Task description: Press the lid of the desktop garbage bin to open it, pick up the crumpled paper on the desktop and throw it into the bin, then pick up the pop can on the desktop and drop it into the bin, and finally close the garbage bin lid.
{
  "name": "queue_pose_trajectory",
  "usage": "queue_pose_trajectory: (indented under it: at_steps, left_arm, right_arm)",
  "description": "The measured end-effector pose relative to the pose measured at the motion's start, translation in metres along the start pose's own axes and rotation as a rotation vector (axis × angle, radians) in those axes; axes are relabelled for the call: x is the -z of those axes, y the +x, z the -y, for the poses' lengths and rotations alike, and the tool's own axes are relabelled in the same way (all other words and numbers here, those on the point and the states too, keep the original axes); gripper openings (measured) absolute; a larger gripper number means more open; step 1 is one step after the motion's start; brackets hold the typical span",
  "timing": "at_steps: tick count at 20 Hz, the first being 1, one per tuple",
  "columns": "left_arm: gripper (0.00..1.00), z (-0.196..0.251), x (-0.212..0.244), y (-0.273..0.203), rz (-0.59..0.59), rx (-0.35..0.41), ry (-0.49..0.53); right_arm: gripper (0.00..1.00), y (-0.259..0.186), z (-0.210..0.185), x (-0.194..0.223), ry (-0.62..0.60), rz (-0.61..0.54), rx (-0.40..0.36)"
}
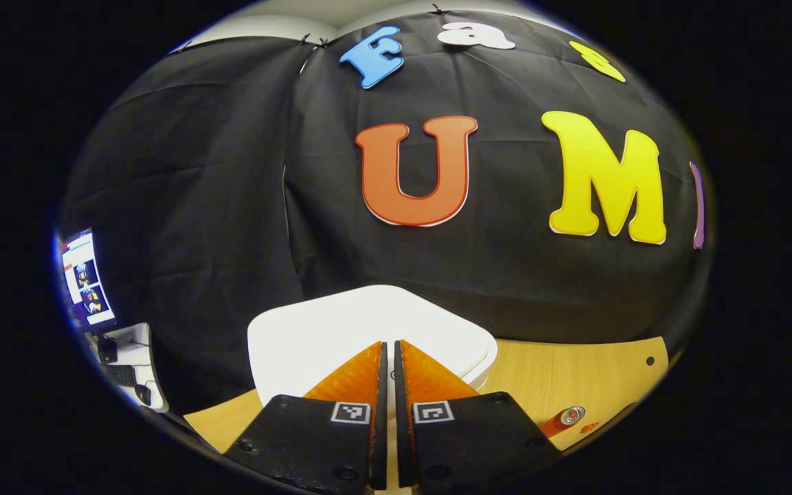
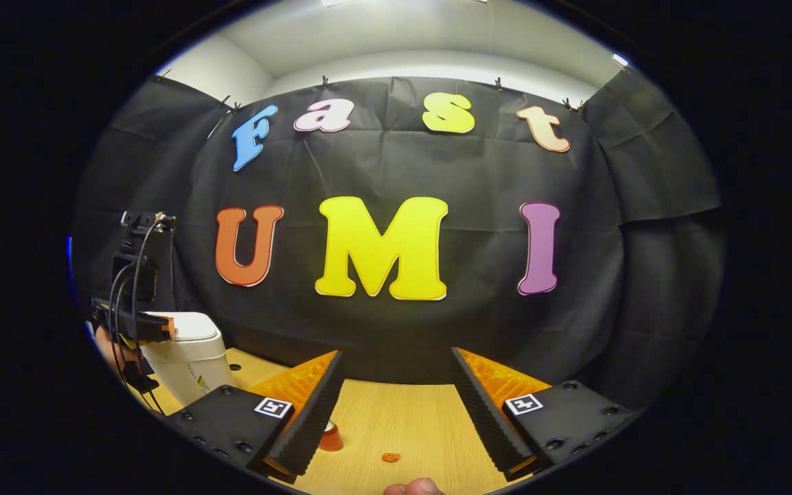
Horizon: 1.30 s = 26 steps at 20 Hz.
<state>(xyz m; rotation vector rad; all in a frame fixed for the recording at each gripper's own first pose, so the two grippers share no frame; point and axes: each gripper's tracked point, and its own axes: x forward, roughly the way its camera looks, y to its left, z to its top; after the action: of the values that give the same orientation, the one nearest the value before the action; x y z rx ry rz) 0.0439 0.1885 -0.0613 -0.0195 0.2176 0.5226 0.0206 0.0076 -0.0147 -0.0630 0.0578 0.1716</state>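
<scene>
The white desktop bin (image 1: 313, 337) stands right ahead of my left gripper (image 1: 389, 345), lid down. The gripper is shut with nothing in it, its tips over the lid's near part; I cannot tell whether they touch it. In the right gripper view the same bin (image 2: 190, 364) is at the far left, with the left gripper (image 2: 162, 327) at its lid. The red pop can (image 1: 564, 418) sits on the wooden desktop (image 1: 575, 364) to the right of the bin. My right gripper (image 2: 396, 354) hangs open above the desk, and the pop can (image 2: 331, 438) peeks out beside its left finger.
A small orange scrap (image 2: 390, 456) lies on the desktop (image 2: 403, 412) between the right gripper's fingers, also visible near the can (image 1: 589, 427). A fingertip (image 2: 415, 487) shows at the bottom edge. A monitor (image 1: 84, 278) and a small side table (image 1: 131, 364) stand off to the left.
</scene>
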Motion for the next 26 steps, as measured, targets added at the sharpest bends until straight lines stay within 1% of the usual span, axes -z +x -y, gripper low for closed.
queue_pose_trajectory:
  at_steps: [3, 4, 5, 6, 8, 9, 11, 12, 13, 14, 15, 16, 17, 18, 20, 21, 23, 24, 25, 26]
  left_arm:
    - [0.08, 0.002, -0.034, -0.013, 0.086, 0.019, 0.002]
    - [0.08, 0.007, -0.046, -0.02, 0.115, 0.038, 0.002]
    - [0.08, 0.014, -0.056, -0.028, 0.141, 0.068, -0.005]
    - [0.08, 0.027, -0.064, -0.035, 0.159, 0.112, -0.01]
    - [0.11, 0.046, -0.07, -0.047, 0.176, 0.18, -0.003]
    - [0.17, 0.055, -0.072, -0.053, 0.19, 0.213, -0.001]
    - [0.31, 0.063, -0.081, -0.063, 0.224, 0.249, 0.004]
    - [0.55, 0.069, -0.082, -0.068, 0.23, 0.269, 0.009]
    - [0.6, 0.074, -0.083, -0.071, 0.234, 0.284, 0.015]
    - [0.7, 0.076, -0.083, -0.076, 0.237, 0.297, 0.018]
    - [0.74, 0.079, -0.082, -0.078, 0.238, 0.311, 0.017]
    - [0.83, 0.081, -0.081, -0.083, 0.239, 0.326, 0.011]
    - [0.79, 0.085, -0.08, -0.087, 0.234, 0.341, 0.008]
    - [0.91, 0.089, -0.076, -0.09, 0.226, 0.354, 0.007]
    - [0.95, 0.099, -0.069, -0.099, 0.212, 0.39, 0.009]
    - [0.96, 0.106, -0.065, -0.105, 0.214, 0.421, 0.01]
    - [0.96, 0.11, -0.058, -0.114, 0.213, 0.448, 0.023]
    - [0.96, 0.114, -0.054, -0.118, 0.208, 0.464, 0.032]
    - [0.96, 0.116, -0.051, -0.121, 0.206, 0.477, 0.038]
    - [0.96, 0.118, -0.049, -0.125, 0.207, 0.485, 0.042]
  right_arm:
    - [0.94, -0.002, 0.003, -0.009, 0.01, 0.026, 0.001]
    - [0.96, -0.003, 0.006, -0.01, 0.015, 0.031, 0.006]
    - [0.94, -0.003, 0.007, -0.01, 0.023, 0.034, 0.008]
    - [0.94, -0.004, 0.009, -0.011, 0.029, 0.036, 0.011]
    - [0.94, -0.003, 0.013, -0.012, 0.036, 0.038, 0.021]
    - [0.94, -0.003, 0.014, -0.012, 0.042, 0.038, 0.024]
    - [0.94, -0.005, 0.018, -0.012, 0.048, 0.038, 0.034]
    - [0.94, -0.006, 0.02, -0.013, 0.051, 0.04, 0.037]
    - [0.94, -0.006, 0.023, -0.012, 0.052, 0.04, 0.044]
    - [0.96, -0.007, 0.026, -0.012, 0.057, 0.038, 0.048]
    - [0.96, -0.009, 0.027, -0.011, 0.067, 0.035, 0.048]
    - [0.96, -0.01, 0.027, -0.014, 0.08, 0.041, 0.045]
    - [0.96, -0.01, 0.028, -0.015, 0.084, 0.045, 0.045]
    - [0.96, -0.009, 0.03, -0.015, 0.085, 0.042, 0.048]
    - [0.96, -0.009, 0.032, -0.009, 0.091, 0.029, 0.048]
    - [0.96, -0.008, 0.033, -0.006, 0.087, 0.021, 0.044]
    - [0.96, -0.004, 0.035, 0.003, 0.077, -0.005, 0.027]
    - [0.94, -0.004, 0.036, 0.007, 0.083, -0.021, 0.02]
    - [0.94, -0.003, 0.036, 0.014, 0.087, -0.038, 0.015]
    - [0.96, -0.003, 0.036, 0.02, 0.088, -0.056, 0.007]
